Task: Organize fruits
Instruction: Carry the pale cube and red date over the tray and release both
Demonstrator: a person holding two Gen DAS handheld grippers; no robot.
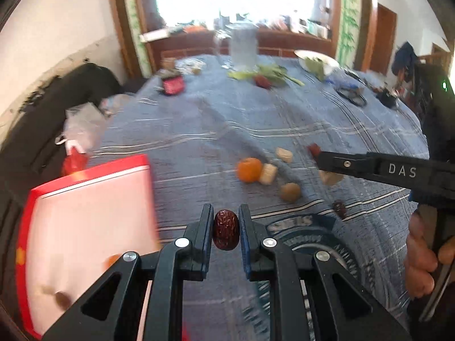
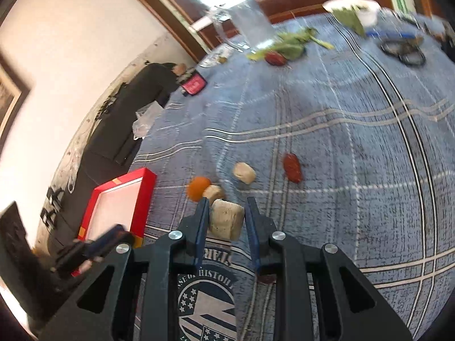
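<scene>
Left gripper (image 1: 226,228) fingers pinched narrowly on dark red date (image 1: 226,233), held above tabletop (image 1: 216,130) beside red tray (image 1: 85,227). Right gripper (image 2: 226,218) fingers part-open, straddling pale chunk (image 2: 226,223); contact unclear.

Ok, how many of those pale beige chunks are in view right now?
3. Far chunk lies alone, middle chunk touches the orange, near chunk sits between the right gripper's fingers. Others may hide in the red tray.
</scene>
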